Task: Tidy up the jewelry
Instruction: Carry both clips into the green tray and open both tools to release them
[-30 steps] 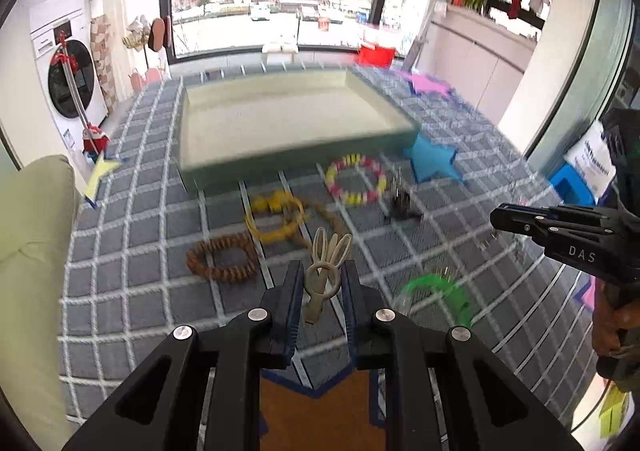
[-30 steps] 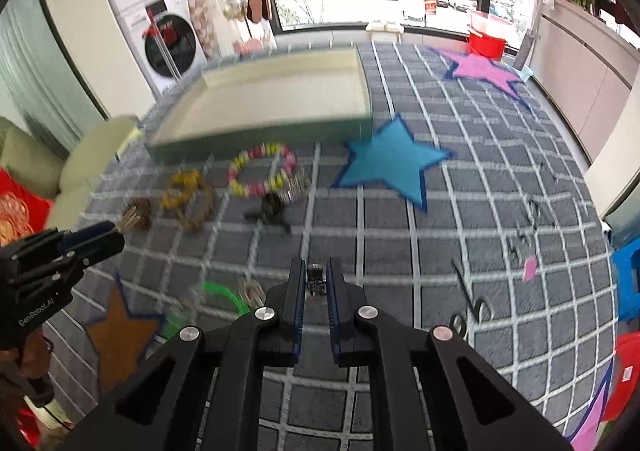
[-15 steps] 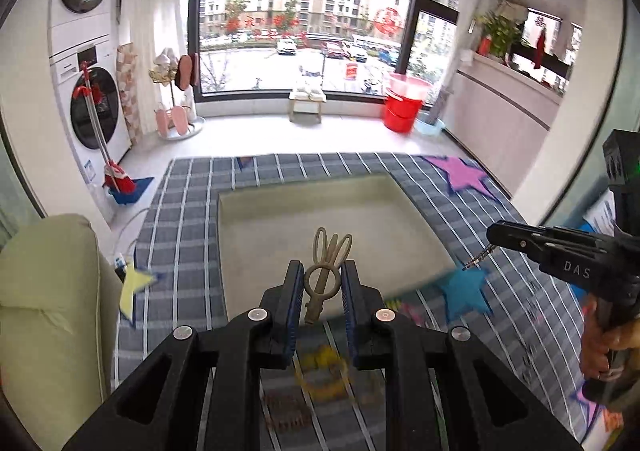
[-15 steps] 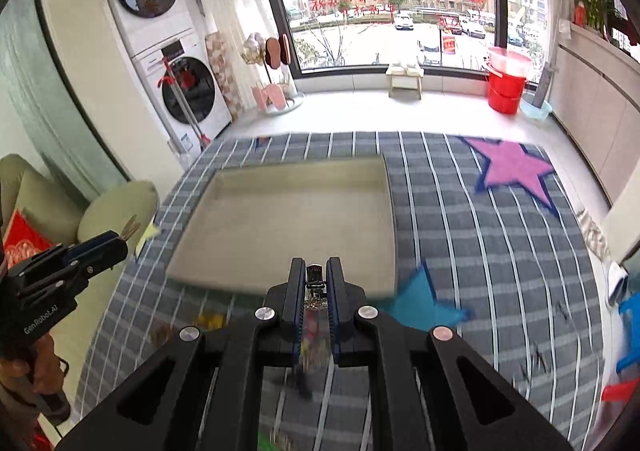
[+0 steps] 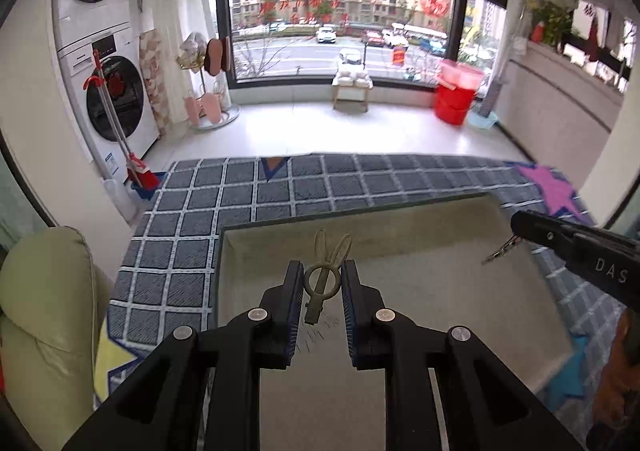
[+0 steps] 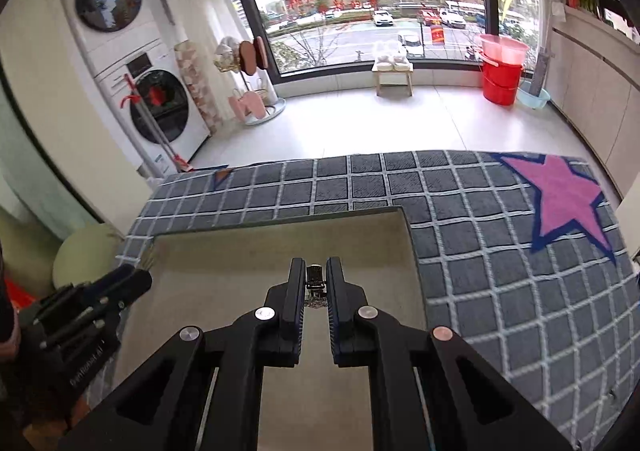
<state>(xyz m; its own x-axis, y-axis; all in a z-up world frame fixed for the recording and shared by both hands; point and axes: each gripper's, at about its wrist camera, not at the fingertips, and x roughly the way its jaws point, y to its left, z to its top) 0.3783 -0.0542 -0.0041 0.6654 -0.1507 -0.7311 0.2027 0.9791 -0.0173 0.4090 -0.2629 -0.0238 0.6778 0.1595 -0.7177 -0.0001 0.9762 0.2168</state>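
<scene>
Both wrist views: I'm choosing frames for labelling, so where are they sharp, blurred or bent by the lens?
Left wrist view: the hair clip in the left gripper is crisp; the tray rim bows, and the pink star at the edge smears. Right wrist view: the small dark clip in the right gripper is sharp; rug lines curve outward; even daylight, no harsh glare.

1. Ahead of me: grey checked rug with a pink star.
2. Left wall: stacked washer and dryer; a red mop leans against them.
3. Below the window: small stool, red bucket.
4. Near left: a pale green cushion.
</scene>
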